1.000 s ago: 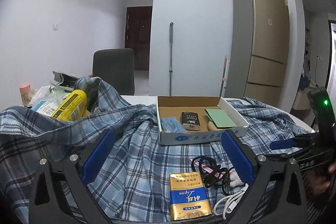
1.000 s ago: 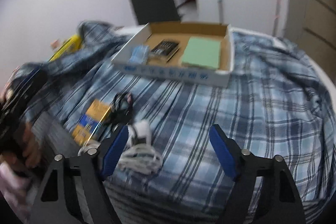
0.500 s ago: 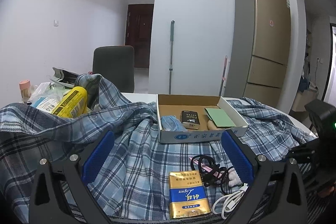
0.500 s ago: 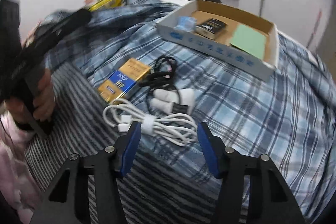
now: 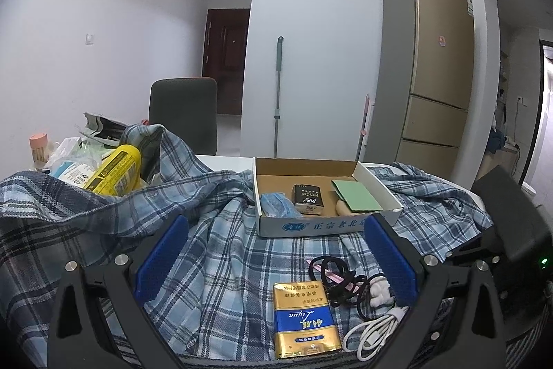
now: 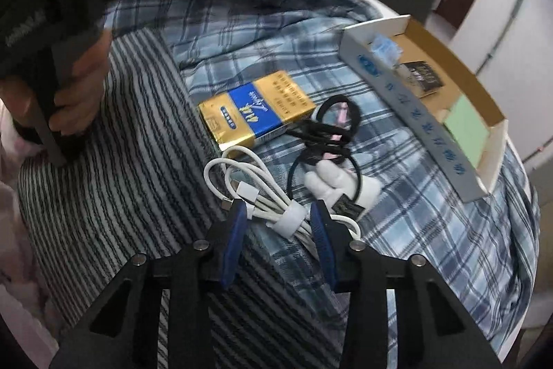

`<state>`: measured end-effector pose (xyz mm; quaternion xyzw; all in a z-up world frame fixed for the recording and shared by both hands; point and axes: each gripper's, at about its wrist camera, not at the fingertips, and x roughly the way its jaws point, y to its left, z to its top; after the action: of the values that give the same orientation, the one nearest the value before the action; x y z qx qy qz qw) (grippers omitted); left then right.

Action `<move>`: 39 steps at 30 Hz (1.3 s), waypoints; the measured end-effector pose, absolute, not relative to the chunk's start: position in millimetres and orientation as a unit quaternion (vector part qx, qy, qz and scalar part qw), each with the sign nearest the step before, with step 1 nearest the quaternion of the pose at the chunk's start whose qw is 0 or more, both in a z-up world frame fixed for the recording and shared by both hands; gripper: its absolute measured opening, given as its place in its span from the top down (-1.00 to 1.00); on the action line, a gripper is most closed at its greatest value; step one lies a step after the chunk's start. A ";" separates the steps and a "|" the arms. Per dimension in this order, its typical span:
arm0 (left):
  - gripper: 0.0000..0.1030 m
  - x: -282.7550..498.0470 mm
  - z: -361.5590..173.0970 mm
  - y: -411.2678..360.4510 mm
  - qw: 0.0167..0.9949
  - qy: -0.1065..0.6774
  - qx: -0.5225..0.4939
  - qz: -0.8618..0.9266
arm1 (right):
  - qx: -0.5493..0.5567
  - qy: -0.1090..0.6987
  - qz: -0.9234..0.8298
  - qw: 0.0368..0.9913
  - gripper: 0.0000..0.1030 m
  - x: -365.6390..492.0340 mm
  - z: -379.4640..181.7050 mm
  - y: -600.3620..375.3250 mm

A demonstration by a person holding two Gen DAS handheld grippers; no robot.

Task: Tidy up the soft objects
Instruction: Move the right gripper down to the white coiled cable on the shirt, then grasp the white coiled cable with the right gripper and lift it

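I am closing my right gripper [image 6: 278, 215] around the white bundled cable [image 6: 273, 196] at lower centre; next I must lift it toward the cardboard box [image 6: 411, 113]. My left gripper [image 5: 273, 248] waits open, empty.

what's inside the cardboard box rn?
Inside the cardboard box: blue mask, dark packet, green pad. A tan item sits partly hidden under the pad; can't identify it.

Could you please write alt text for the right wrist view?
The right tool is closing around a bundled white cable lying on plaid and striped cloth. Beyond lie a gold-and-blue packet, black cords and an open cardboard box.
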<state>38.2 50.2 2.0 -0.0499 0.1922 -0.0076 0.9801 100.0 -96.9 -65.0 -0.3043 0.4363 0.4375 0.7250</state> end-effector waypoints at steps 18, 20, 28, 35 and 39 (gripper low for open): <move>-1.00 45.4 -4.5 49.0 0.974 0.220 -0.052 -0.025 | -0.379 0.435 0.445 0.685 0.37 110.8 -74.6 -92.8; -1.00 45.6 -4.5 50.1 0.974 0.220 -0.055 -0.025 | -0.357 0.447 0.442 0.692 0.49 114.4 -70.7 -95.5; -1.00 47.4 -5.7 49.4 0.973 0.225 -0.054 -0.027 | -0.309 0.456 0.388 0.739 0.87 120.1 -58.6 -114.4; -1.00 48.1 -6.0 49.5 0.972 0.228 -0.055 -0.025 | -0.309 0.423 0.427 0.737 0.87 117.4 -49.2 -121.8; -1.00 49.2 -6.4 50.3 0.971 0.231 -0.055 -0.025 | -0.327 0.421 0.455 0.713 0.85 116.7 -54.4 -108.5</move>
<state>49.2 50.3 -6.4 -0.0547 0.2315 -0.0248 0.9710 116.7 -108.5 -54.4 -0.3274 0.4214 0.4545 0.7132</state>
